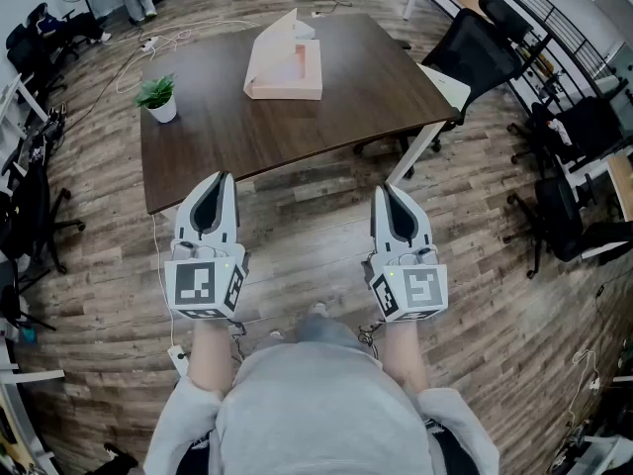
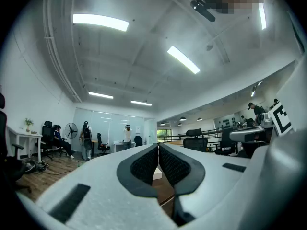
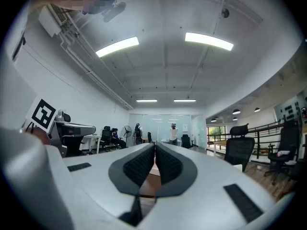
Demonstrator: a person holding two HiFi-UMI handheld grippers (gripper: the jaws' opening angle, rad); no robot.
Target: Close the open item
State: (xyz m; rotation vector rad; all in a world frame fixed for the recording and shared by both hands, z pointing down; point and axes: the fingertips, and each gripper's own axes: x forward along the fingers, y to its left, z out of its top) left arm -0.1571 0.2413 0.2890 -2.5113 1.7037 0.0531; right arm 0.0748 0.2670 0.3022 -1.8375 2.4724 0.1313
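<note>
Box [image 1: 285,62] open on table [image 1: 227,137]: head view | ceiling lights [image 2: 100,22]: gripper views

My left gripper [image 1: 226,178] and right gripper [image 1: 384,190] are pale grey shells tapering to points. The fingers [image 2: 144,164] carry black dimpled pads inside. Each base bears a white cube [image 1: 206,283] with black square markers. I wear a grey sweatshirt [image 1: 316,404], and thin dark cables [image 1: 237,331] seem to trail under my wrists.
</note>
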